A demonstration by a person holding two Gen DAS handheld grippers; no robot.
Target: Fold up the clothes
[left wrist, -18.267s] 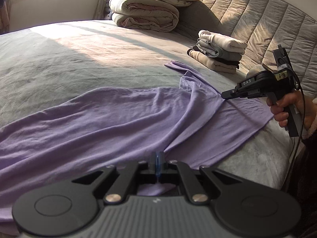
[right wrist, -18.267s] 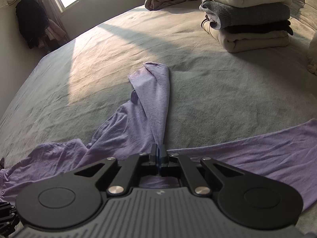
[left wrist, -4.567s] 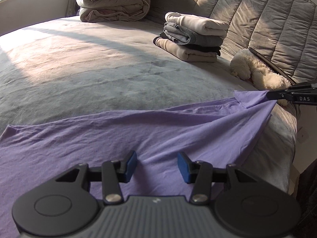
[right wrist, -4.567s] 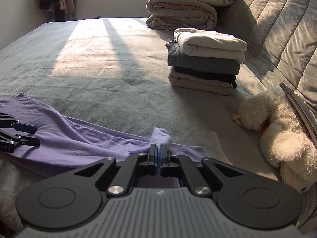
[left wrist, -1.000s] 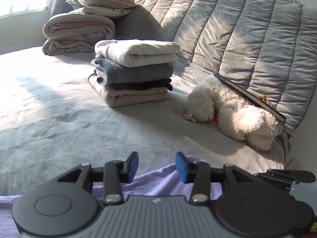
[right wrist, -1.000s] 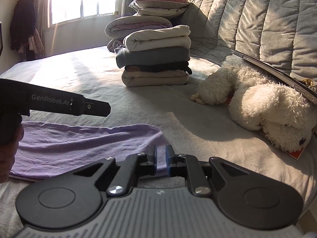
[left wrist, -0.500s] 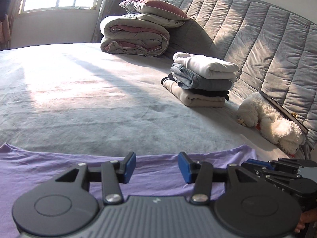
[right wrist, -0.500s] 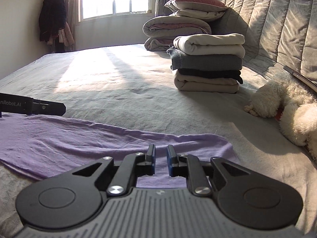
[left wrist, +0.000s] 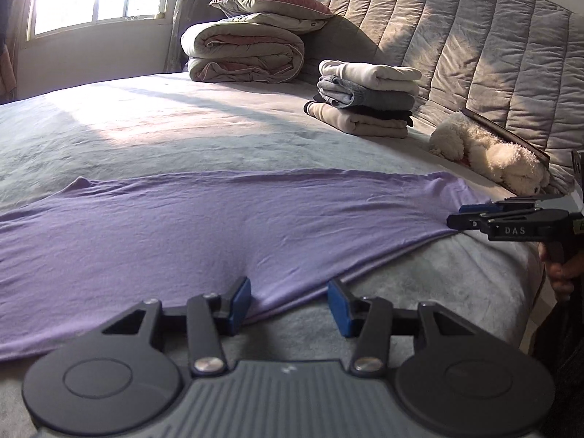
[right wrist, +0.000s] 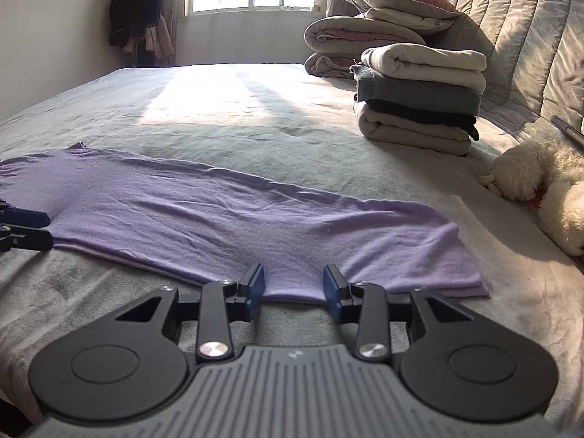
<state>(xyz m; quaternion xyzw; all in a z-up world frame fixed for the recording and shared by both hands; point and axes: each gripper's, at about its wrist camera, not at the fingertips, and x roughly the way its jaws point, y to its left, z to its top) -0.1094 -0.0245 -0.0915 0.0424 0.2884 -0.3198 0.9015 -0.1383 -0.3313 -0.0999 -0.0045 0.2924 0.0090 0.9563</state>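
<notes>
Right wrist view: right gripper (right wrist: 293, 284), jaws opening, straddles the purple garment (right wrist: 219, 215)'s near hem unpinched. Left gripper (left wrist: 289, 303) spread at the hem; bare bed (left wrist: 146, 127) toward twelve o'clock.

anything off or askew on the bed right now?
Nothing stands out. The purple garment lies flat in a long folded strip with light wrinkles; the folded stack sits neat. Both the left gripper and the right gripper hold nothing, the right one's jaws opening.

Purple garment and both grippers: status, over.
Left gripper open. Right gripper opening, pads clear. Purple garment flat in a long strip on the bed. Nothing in the way.
</notes>
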